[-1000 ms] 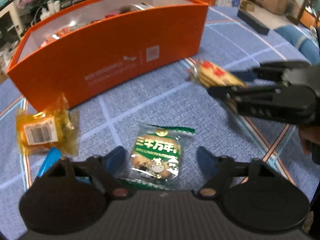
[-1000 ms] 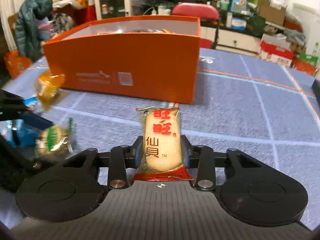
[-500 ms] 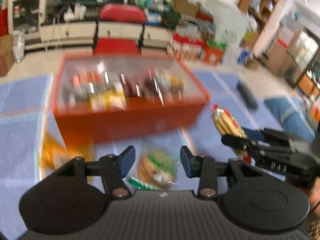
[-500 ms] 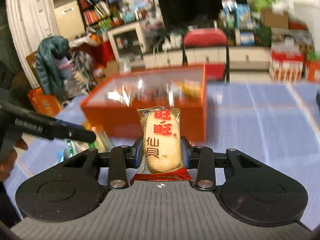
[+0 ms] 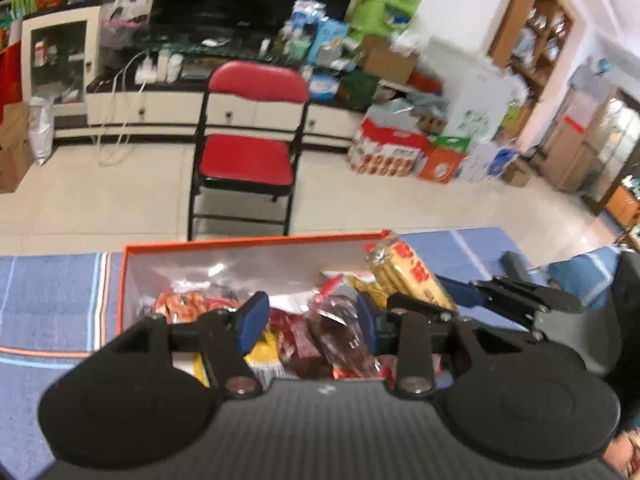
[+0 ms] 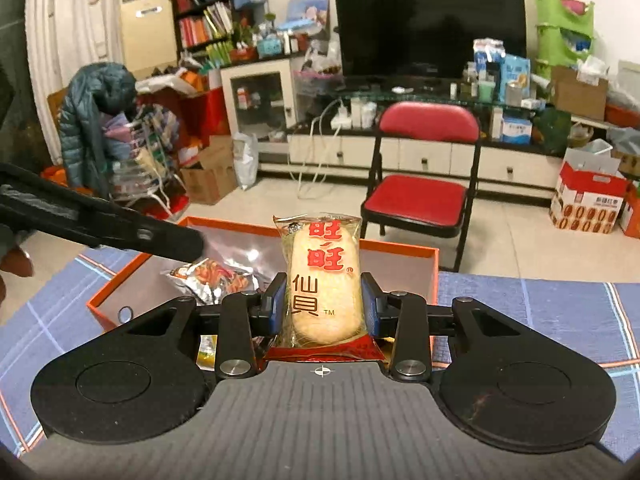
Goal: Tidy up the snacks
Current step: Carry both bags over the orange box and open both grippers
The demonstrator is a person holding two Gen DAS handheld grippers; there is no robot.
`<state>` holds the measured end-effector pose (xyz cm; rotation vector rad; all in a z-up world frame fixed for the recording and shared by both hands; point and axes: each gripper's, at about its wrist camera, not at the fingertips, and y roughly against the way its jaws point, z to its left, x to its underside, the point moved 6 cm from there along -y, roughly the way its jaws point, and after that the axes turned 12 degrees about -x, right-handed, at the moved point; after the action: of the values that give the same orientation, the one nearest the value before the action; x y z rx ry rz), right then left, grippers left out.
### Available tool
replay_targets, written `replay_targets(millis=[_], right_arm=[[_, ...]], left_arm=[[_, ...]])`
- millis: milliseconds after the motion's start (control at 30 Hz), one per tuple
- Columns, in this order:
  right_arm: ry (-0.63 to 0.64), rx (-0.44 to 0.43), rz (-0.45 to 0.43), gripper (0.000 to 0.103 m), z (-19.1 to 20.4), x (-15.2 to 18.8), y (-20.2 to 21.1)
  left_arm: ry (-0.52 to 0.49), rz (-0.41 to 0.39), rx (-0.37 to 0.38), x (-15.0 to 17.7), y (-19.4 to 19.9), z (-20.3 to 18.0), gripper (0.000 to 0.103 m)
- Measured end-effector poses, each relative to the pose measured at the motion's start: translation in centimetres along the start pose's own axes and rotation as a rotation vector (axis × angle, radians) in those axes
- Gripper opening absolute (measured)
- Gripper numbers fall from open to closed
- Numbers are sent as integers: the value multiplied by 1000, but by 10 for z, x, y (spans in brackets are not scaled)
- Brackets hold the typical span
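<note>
An orange box (image 5: pixel 256 242) holds several wrapped snacks (image 5: pixel 340 332). My left gripper (image 5: pixel 310 318) is open and empty, held above the box's inside. My right gripper (image 6: pixel 325 304) is shut on a rice cracker packet (image 6: pixel 322 280) with red characters, held upright above the near edge of the orange box (image 6: pixel 400 246). In the left wrist view the right gripper (image 5: pixel 464 294) comes in from the right with the packet (image 5: pixel 408 276) over the box's right end. The left gripper's finger (image 6: pixel 120 224) crosses the right wrist view at the left.
The box stands on a blue tablecloth (image 5: pixel 52 288) with orange and white stripes. A red folding chair (image 5: pixel 248 140) stands on the floor behind the table. A dark remote (image 5: pixel 514 266) lies on the cloth at the right.
Both grippers rose from the table to above the box. The left gripper left the green cow biscuit packet behind and stays open. The right gripper carried the rice cracker packet over the box.
</note>
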<state>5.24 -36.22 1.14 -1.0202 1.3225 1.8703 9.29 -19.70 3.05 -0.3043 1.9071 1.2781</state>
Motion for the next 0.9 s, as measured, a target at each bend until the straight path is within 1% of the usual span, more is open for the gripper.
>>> replay_targets(millis=[33,67,100,133,167,200,233,333,433,500,533,600,633,667,733,800,833,900], right_arm=[[-2,-7,-19,20,4,4,10],[-1,-13,-32,20,7,9,19],[-2,-20,-44,20,12,13,31],[-5,-28,-51,20,16,18,41],[-13,-38,-55,20,21,23,53],[-21,-44,-60,20,25,29,63],[-34,-51,-59,20,29,38,74],[-89,-49,-52,20,34,67,91],[-152,-54,-26,20,32,99,93],[-209,-72,-3,20,26,117,88],[-225,-78,14,20,22,124,84],[-232,-78,29,20,16,132,82],[-233,-75,31,20,14,134,82],[-238,-75,32,20,12,136,83],[-252,-74,33,20,7,139,84],[-264,-67,40,20,3,143,84],[-268,-68,43,20,4,143,84],[-263,-71,49,20,6,143,84]], left_arm=[[-5,-1,24,10,11,1,41],[-14,-1,38,21,19,2,51],[-27,5,32,37,28,3,55],[-40,16,21,50,34,3,57],[-47,36,8,67,38,3,63],[-42,66,-6,83,38,4,70],[-30,105,-35,100,34,5,72],[30,205,-136,134,12,10,72],[89,250,-206,147,-10,11,72],[104,260,-226,149,-22,8,72],[108,268,-249,149,-29,7,72],[109,276,-279,151,-41,4,72],[108,294,-292,154,-48,3,71],[91,286,-304,155,-52,1,70],[10,269,-336,155,-54,-5,63],[-2,258,-331,156,-50,-3,43],[18,262,-307,156,-45,2,43],[100,279,-230,158,-33,15,45]])
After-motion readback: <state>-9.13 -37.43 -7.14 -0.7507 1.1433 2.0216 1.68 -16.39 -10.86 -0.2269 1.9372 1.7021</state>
